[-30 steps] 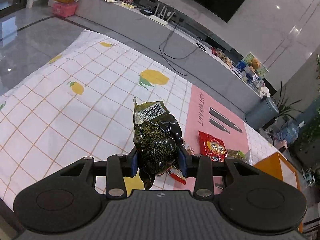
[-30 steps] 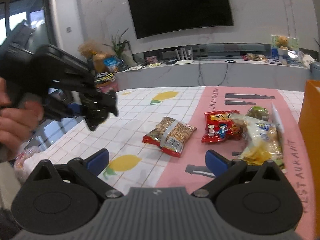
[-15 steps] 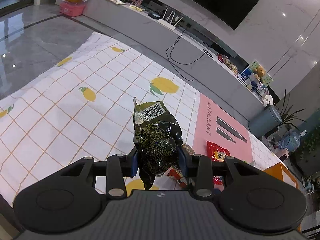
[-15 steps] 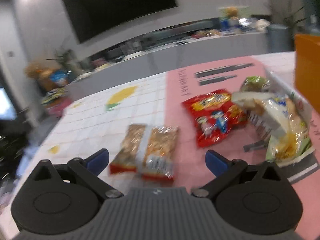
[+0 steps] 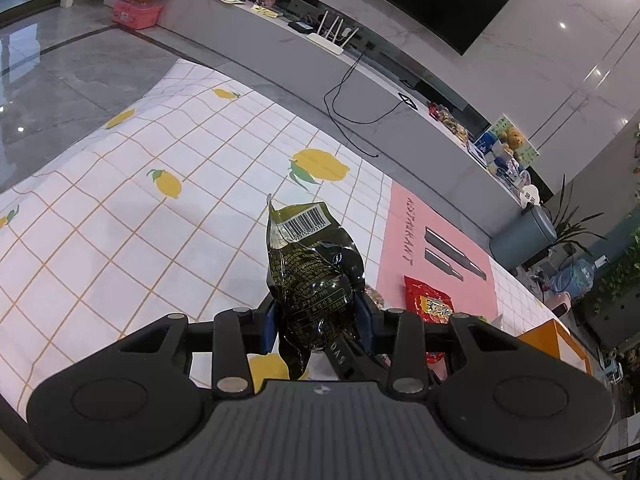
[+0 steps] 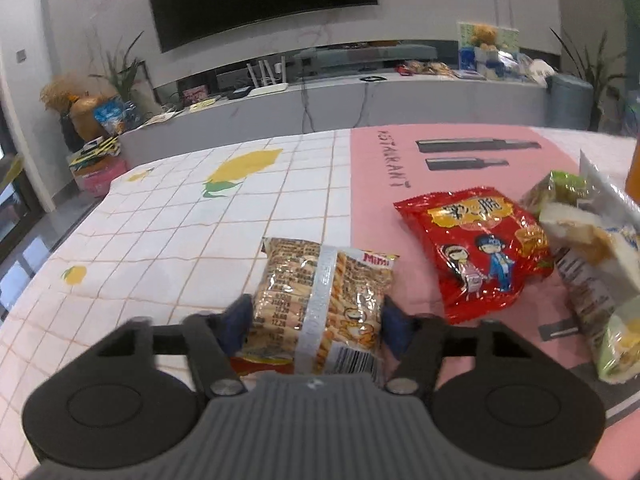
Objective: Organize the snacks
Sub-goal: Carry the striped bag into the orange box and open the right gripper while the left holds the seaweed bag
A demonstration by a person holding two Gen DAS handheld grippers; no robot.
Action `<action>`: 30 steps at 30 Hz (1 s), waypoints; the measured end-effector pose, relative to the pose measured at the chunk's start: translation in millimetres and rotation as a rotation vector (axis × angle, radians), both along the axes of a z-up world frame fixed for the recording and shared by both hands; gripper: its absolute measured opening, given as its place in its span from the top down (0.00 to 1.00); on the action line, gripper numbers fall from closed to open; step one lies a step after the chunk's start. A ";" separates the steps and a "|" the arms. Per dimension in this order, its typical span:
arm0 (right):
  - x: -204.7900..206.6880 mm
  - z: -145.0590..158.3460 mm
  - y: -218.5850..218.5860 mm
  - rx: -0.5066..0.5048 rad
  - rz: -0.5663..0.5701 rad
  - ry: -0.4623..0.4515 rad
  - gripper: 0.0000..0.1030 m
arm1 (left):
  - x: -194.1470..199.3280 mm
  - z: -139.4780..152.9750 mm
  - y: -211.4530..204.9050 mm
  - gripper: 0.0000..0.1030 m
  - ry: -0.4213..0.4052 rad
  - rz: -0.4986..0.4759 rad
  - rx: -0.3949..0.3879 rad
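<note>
My left gripper is shut on a dark green snack bag and holds it upright above the lemon-print tablecloth. In the right wrist view, my right gripper is low over the cloth and its jaws are closing on a Mimi snack pack that lies flat. The blue pads touch the pack's two long sides. A red snack pack lies on the pink mat just right of it, also seen past the left gripper as the red pack.
A clear bread pack and a green packet lie at the right by an orange box. A long grey TV bench runs behind the table. The white checked cloth stretches bare to the left.
The right gripper swung down toward the Mimi pack, and its jaws came in from wide open to the pack's sides. The left gripper still holds the dark bag in about the same place.
</note>
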State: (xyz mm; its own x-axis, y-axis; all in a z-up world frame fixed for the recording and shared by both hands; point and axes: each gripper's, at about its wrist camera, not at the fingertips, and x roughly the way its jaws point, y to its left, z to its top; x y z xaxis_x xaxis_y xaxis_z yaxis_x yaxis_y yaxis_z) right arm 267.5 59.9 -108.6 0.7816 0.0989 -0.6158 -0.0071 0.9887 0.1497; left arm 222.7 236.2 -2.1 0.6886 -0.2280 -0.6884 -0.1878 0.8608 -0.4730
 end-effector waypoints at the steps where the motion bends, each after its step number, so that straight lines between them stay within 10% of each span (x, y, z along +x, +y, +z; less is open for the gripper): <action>1: -2.5 1.6 -0.6 -0.006 0.017 -0.003 0.48 | 0.3 0.9 -1.0 0.57 -0.005 -0.004 0.001; 12: -54.6 43.8 -39.4 -0.018 0.127 -0.152 0.52 | -7.5 9.9 -14.1 0.58 -0.057 -0.051 -0.083; 22: -127.1 125.1 -163.3 0.051 0.107 -0.326 0.53 | -8.4 11.5 -44.3 0.58 -0.091 -0.114 -0.103; 30: -181.1 162.5 -256.9 -0.189 0.004 -0.334 0.53 | -13.2 25.0 -108.0 0.58 -0.122 -0.225 -0.062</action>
State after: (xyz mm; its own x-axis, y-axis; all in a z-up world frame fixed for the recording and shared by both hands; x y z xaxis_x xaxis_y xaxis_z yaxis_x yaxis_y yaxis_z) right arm 86.4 -197.0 53.9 0.9421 0.0115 -0.3351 -0.0285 0.9985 -0.0459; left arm 209.4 128.2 22.8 0.6927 -0.4239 -0.5834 0.0669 0.8433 -0.5333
